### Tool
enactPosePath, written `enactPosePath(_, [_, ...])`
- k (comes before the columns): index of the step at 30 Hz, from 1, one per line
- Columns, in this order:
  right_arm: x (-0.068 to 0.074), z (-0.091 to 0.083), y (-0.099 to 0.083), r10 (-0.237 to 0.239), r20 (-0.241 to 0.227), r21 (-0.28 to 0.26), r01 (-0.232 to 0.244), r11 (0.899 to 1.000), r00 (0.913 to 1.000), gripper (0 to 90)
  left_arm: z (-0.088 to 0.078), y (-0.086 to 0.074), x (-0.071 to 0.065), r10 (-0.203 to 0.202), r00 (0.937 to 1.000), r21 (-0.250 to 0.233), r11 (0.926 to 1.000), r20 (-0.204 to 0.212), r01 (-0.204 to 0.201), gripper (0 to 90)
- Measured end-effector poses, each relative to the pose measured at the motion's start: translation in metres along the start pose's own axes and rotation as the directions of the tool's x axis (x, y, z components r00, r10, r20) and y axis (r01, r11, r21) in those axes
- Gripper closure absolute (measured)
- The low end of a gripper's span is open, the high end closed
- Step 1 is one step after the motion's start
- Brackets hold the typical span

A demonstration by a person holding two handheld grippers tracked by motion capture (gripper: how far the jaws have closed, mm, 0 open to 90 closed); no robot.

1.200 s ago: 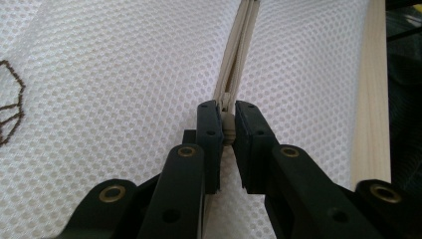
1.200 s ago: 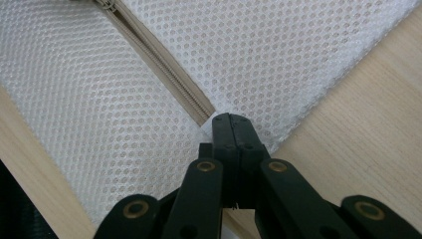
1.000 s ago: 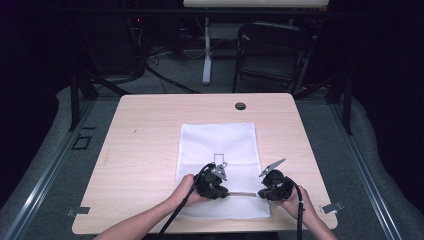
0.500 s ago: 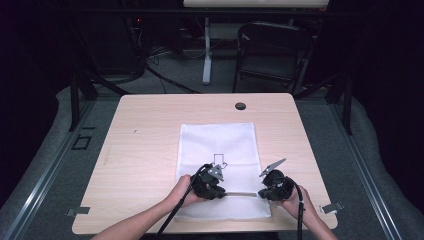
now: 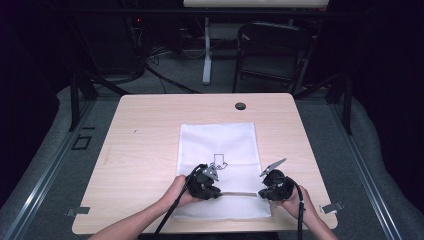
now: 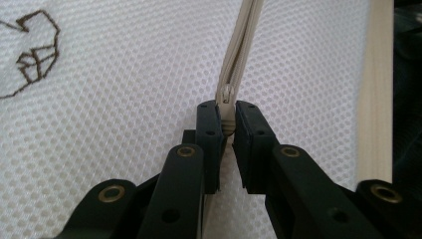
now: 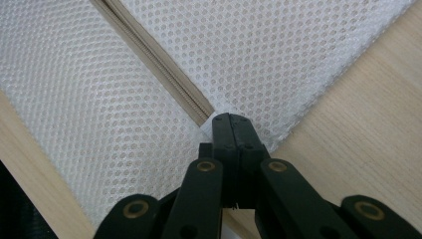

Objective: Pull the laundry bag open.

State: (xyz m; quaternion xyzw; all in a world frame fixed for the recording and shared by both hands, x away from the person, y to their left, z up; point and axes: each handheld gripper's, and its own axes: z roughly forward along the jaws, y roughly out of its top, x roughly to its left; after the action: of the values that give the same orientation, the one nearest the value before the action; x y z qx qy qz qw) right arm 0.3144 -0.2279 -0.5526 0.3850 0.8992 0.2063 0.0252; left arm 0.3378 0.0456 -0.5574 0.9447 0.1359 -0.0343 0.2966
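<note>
Left gripper (image 6: pixel 226 127) clamped on zipper pull (image 6: pixel 227 110), shifted slightly left at lower centre; right gripper (image 7: pixel 233 130) pinching bag (image 5: pixel 218 145) edge, zipper (image 5: pixel 238 194) probably opening.

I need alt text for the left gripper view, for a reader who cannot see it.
Two black jaws of the left gripper pinch the beige zipper pull of a white mesh bag. The zipper runs away upward; brown embroidery is at upper left.
</note>
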Motion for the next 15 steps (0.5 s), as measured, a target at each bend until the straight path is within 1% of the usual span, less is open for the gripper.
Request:
enactPosePath(1, [0.0000, 0.0000, 0.0000, 0.000, 0.000, 0.000, 0.000, 1.000, 1.0000, 90.0, -0.0008, -0.0007, 0.0005, 0.000, 1.0000, -0.003, 1.0000, 0.003, 0.000, 81.6])
enactPosePath(2, [-0.0001, -0.0001, 0.0000, 0.001, 0.000, 0.001, -0.001, 1.000, 1.0000, 90.0, -0.0016, -0.0013, 0.0005, 0.002, 1.0000, 0.007, 1.0000, -0.007, -0.002, 81.5])
enactPosePath(5, [-0.0001, -0.0001, 0.0000, 0.001, 0.001, 0.001, -0.001, 1.000, 1.0000, 90.0, -0.0045, -0.0044, 0.0013, -0.006, 1.0000, -0.009, 0.9999, 0.002, 0.006, 81.6])
enactPosePath(7, [-0.0001, -0.0001, 0.0000, 0.001, 0.001, 0.002, -0.001, 1.000, 1.0000, 90.0, -0.0055, -0.0044, 0.0007, -0.001, 1.0000, 0.002, 1.0000, -0.006, 0.001, 81.5])
enactPosePath(8, [-0.0001, -0.0001, 0.0001, 0.002, 0.000, 0.002, -0.002, 1.000, 1.0000, 90.0, -0.0052, -0.0046, 0.0005, -0.003, 1.0000, -0.005, 1.0000, -0.001, 0.003, 81.5])
enactPosePath(11, [-0.0002, -0.0003, 0.0000, -0.001, 0.005, 0.005, 0.001, 1.000, 1.0000, 90.0, -0.0051, -0.0046, 0.0005, 0.001, 1.0000, -0.002, 1.0000, -0.003, -0.001, 81.5])
enactPosePath(13, [-0.0001, -0.0001, 0.0000, 0.002, 0.000, 0.001, -0.002, 1.000, 1.0000, 90.0, -0.0055, -0.0046, 0.0004, 0.001, 1.0000, -0.001, 1.0000, 0.000, -0.001, 81.5])
enactPosePath(15, [-0.0001, -0.0001, -0.0001, 0.003, 0.000, 0.001, -0.003, 1.000, 1.0000, 90.0, -0.0059, -0.0046, 0.0000, 0.005, 1.0000, -0.007, 1.0000, -0.002, -0.005, 81.6])
